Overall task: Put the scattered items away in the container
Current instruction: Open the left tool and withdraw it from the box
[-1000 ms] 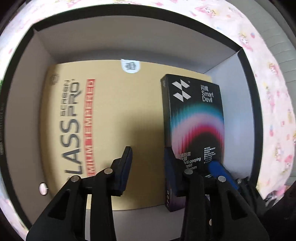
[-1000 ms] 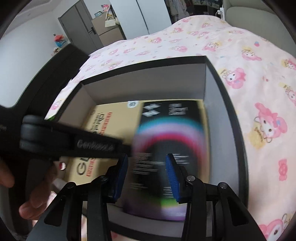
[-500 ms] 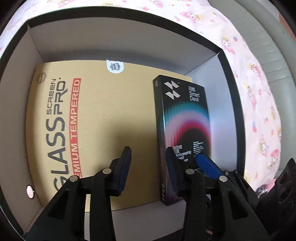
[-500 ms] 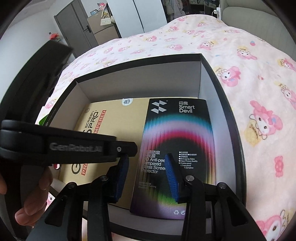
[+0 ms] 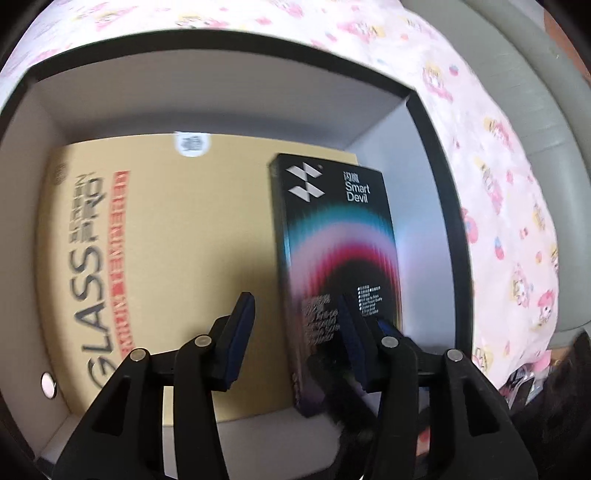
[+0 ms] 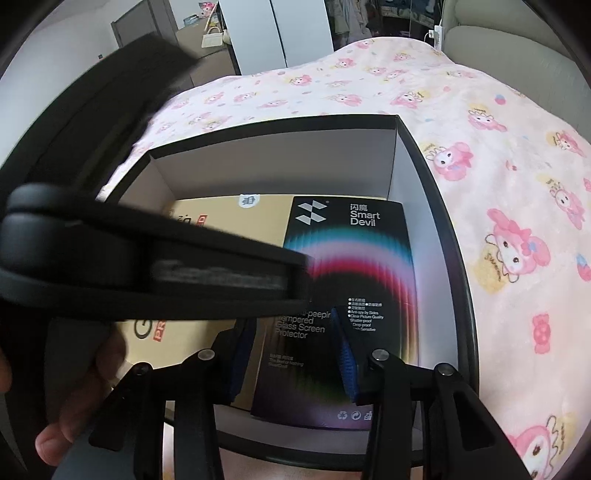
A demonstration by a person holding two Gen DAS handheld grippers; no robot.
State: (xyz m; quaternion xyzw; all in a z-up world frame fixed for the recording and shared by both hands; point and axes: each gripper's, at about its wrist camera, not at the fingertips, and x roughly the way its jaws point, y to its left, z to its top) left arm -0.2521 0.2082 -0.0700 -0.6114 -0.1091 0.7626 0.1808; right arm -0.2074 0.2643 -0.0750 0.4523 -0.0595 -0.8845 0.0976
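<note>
A black container with pale inner walls rests on a bed. On its floor lies a tan "Glass Screen Pro" box. A black "Smart Devil" box lies flat on the tan box's right part. My left gripper hovers above both boxes, its jaws opening with nothing between the pads. Over the near end of the black box, my right gripper is open and empty. One blue fingertip of the right gripper shows in the left wrist view.
A pink cartoon-print blanket surrounds the container. The left gripper's black body and the person's hand fill the left of the right wrist view. A grey padded edge lies to the right, and wardrobes stand at the back.
The left gripper has drawn up and back from the container floor and its jaws have widened. The black box, blurred a second ago, lies still. The right gripper has barely moved.
</note>
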